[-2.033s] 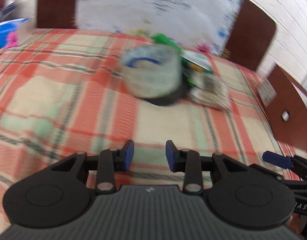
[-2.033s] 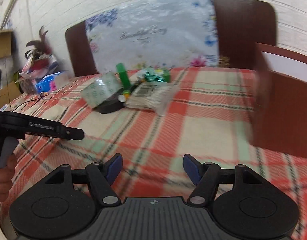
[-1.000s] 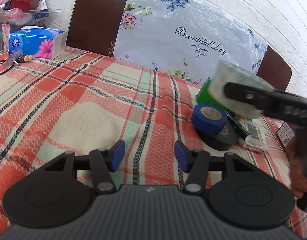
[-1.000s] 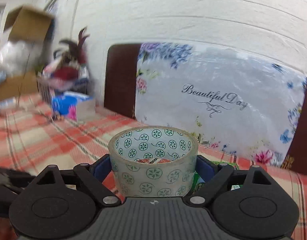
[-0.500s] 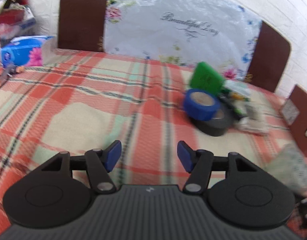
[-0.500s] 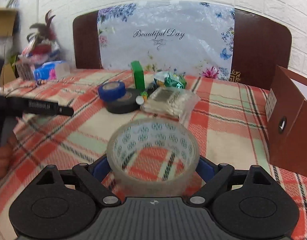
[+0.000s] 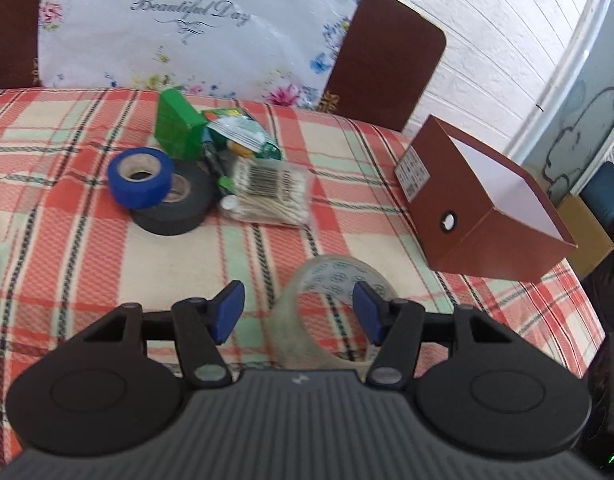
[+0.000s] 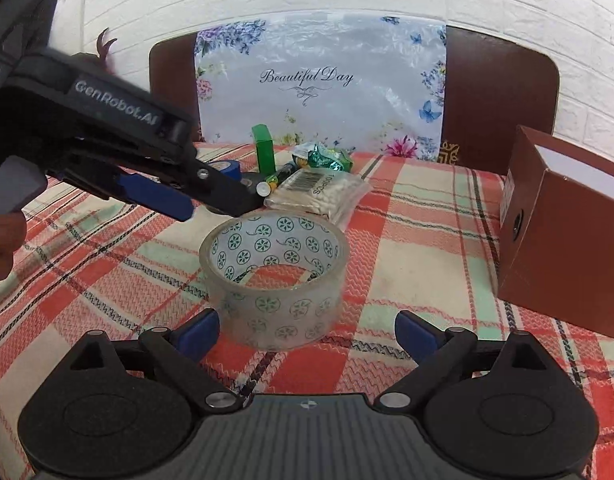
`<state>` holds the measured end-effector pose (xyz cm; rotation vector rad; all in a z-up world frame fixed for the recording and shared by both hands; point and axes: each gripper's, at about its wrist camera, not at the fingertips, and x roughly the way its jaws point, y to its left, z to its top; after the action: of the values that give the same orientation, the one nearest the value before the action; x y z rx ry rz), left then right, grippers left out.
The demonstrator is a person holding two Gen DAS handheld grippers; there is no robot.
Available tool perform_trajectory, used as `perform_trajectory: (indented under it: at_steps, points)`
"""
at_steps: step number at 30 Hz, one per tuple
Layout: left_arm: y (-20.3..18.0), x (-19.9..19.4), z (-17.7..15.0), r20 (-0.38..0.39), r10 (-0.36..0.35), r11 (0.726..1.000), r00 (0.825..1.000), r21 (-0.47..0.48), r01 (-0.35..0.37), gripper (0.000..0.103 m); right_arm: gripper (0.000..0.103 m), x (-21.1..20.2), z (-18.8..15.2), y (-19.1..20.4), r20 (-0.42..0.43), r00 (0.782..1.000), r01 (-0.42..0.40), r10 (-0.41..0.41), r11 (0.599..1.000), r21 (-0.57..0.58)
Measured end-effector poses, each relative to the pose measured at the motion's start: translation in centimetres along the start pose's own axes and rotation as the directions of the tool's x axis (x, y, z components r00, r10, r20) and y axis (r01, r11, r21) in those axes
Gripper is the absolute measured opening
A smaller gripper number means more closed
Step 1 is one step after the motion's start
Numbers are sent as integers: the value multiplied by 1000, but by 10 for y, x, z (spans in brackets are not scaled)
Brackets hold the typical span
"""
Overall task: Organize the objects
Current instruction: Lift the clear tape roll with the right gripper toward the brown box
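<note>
Now the right gripper has just been opening; its jaws stand wide, clear of the clear tape roll on the tablecloth. The left gripper hovers half-open, empty. Next likely comes lifting the roll into the brown box nearby.

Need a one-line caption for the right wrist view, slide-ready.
Right tool open, jaws just widened, clear tape roll released flat on the plaid tablecloth, left tool above, brown box alongside.
</note>
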<state>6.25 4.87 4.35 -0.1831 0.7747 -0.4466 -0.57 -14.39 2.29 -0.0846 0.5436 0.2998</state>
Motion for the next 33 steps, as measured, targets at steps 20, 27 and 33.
perform_trajectory:
  at_steps: [20, 27, 33]
  points:
    - [-19, 23, -6, -70, 7, 999, 998, 51, -3, 21, 84, 18, -3, 8, -35, 999, 28, -29, 998, -50]
    - [-39, 24, -8, -73, -30, 998, 997, 50, 34, 25, 83, 3, -13, -8, -38, 992, 115, -117, 992, -50]
    - [-40, 17, -3, -61, -42, 999, 997, 24, 43, 42, 87, 6, -18, -14, -53, 992, 112, -113, 994, -21]
